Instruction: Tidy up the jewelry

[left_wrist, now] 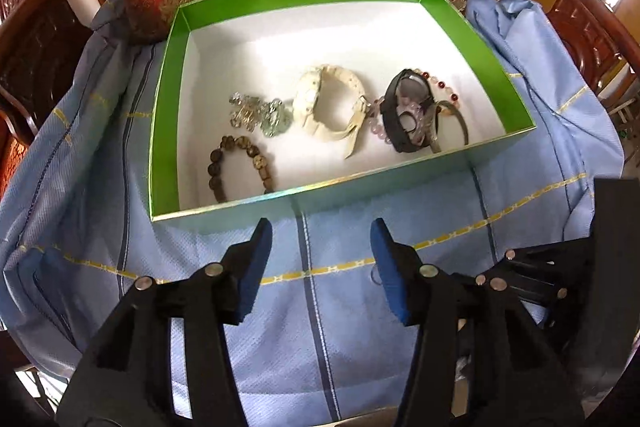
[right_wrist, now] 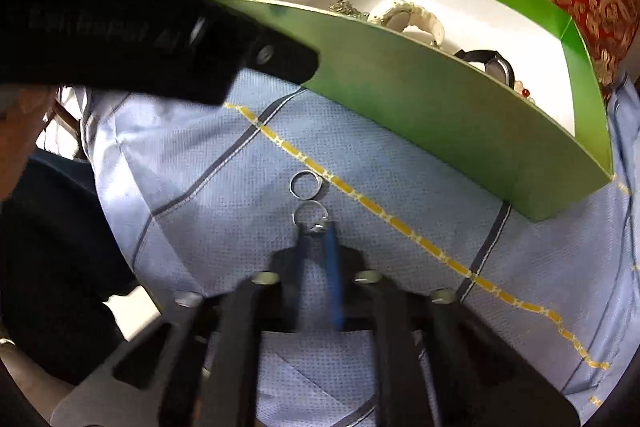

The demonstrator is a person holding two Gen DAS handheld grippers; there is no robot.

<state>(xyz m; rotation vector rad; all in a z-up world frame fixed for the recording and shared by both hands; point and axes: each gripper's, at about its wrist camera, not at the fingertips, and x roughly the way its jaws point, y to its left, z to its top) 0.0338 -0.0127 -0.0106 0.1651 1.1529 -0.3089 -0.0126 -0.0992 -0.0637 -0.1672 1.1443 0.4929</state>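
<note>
Now right gripper (right_wrist: 316, 227) on ring (right_wrist: 310, 214)

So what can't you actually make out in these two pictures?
- Brown wooden bead bracelet, left wrist view: lower part hidden behind the green cardboard box's near wall.
- Black watch, right wrist view: mostly hidden by that wall.
- Small silver ring at the right gripper: too small to detail.

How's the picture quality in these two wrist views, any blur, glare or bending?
Left wrist view: sharp, evenly lit, fisheye bows the green cardboard box. Right wrist view: softer; the black left gripper is blurred, bright patches on the light blue cloth, box wall strongly curved.
</note>
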